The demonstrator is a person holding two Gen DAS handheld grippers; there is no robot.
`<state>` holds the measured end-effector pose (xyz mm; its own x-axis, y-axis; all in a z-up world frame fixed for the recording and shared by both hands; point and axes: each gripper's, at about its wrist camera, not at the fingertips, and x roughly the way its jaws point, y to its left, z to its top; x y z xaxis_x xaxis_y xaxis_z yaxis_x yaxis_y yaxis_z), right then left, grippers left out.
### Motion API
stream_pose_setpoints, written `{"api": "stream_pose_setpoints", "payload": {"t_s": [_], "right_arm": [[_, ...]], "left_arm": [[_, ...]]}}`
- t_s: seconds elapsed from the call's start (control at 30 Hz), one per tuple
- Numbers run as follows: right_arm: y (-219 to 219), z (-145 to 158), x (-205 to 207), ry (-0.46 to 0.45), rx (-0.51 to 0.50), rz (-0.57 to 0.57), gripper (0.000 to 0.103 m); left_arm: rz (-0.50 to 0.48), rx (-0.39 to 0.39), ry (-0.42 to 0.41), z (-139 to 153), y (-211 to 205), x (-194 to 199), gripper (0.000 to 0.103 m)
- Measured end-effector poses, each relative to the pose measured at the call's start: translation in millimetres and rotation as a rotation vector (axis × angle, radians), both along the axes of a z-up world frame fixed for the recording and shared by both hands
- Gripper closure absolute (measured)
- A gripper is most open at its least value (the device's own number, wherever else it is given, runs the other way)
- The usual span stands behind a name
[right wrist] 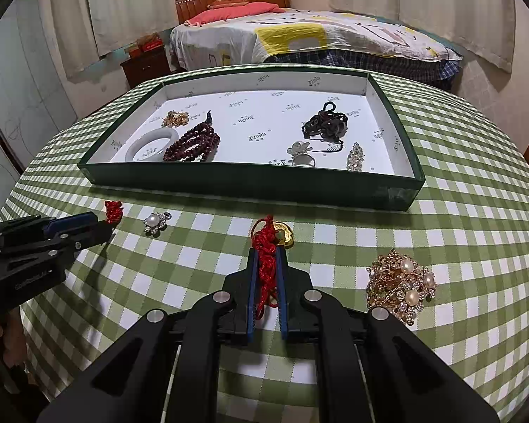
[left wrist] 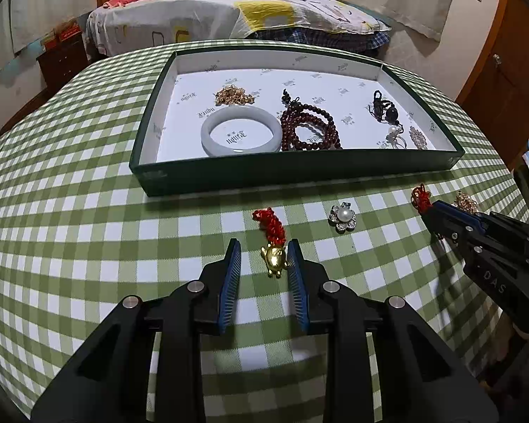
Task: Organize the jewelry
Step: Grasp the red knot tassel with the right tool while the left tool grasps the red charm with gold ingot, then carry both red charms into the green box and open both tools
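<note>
On the checked cloth, the right gripper (right wrist: 267,275) is clamping a red cord charm (right wrist: 266,257); the left gripper (left wrist: 264,264), jaws apart, is straddling the gold turtle charm (left wrist: 274,259) for tray (left wrist: 299,176) delivery.

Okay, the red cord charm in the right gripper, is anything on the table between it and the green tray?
Nothing visible. The right gripper is shut on the red cord charm, and only bare checked tablecloth lies between it and the green tray. The pearl flower brooch sits off to the left, the gold pearl brooch to the right.
</note>
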<state>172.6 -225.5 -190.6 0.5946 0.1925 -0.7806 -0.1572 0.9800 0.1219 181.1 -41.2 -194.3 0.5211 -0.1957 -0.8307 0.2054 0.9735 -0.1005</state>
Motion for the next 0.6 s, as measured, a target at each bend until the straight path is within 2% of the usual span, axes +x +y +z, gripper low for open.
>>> {"api": "stream_pose_setpoints", "payload": {"t_s": [0.2, 0.27, 0.33, 0.6], "right_arm": [[1.0, -0.1, -0.9, 0.001, -0.009, 0.003, 0.093], [0.8, 0.1, -0.8, 0.001, -0.009, 0.003, 0.093], [0.6, 0.3, -0.9, 0.0, -0.01, 0.003, 0.093], [0.3, 0.6, -1.4, -0.003, -0.007, 0.003, 0.093]], "left_arm": [[-0.025, -0.008, -0.006, -0.3, -3.6, 0.7, 0.077], [-0.035, 0.001, -0.01, -0.6, -3.9, -0.7, 0.085], [-0.039, 0.005, -0.012, -0.9, -3.5, -0.9, 0.089], [-0.052, 0.019, -0.029, -1.1, -3.3, -5.6, 0.09]]}}
